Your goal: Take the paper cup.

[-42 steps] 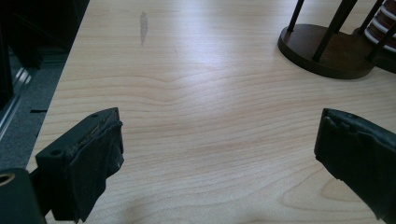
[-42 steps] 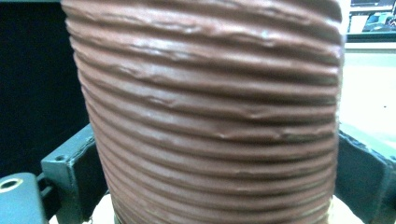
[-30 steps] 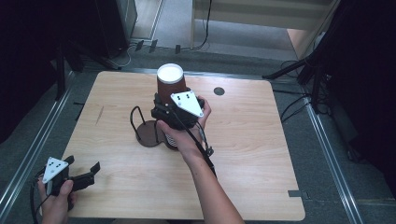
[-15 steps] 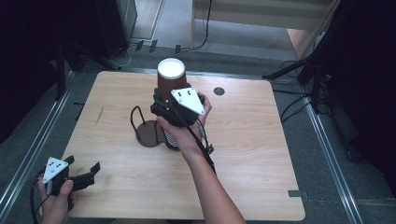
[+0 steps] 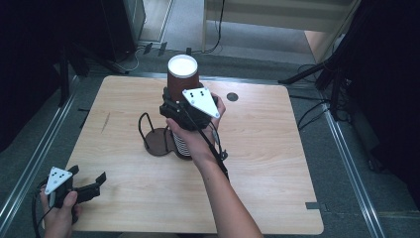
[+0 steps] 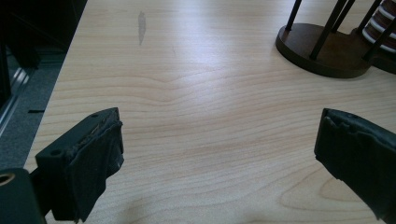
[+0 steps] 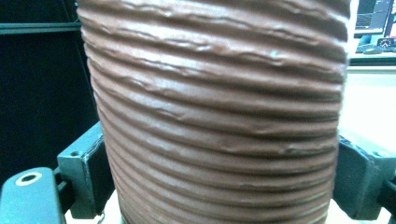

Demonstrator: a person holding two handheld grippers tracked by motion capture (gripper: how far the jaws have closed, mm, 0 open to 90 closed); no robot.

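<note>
The ribbed brown cup [image 7: 219, 116] sits clamped between the closing jaws of the right tool [image 5: 173, 101].

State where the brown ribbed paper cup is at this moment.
In the high view the brown ribbed paper cup stands upright near the table's far middle, between the right gripper's jaws, just beyond the dark wire cup stand.

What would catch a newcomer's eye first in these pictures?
The ribbed brown paper cup with its white inside, near the table's far middle, with the right hand-held gripper closed on its sides. Beside it stands a dark wire cup holder, and the left hand-held gripper rests open at the near left corner.
</note>
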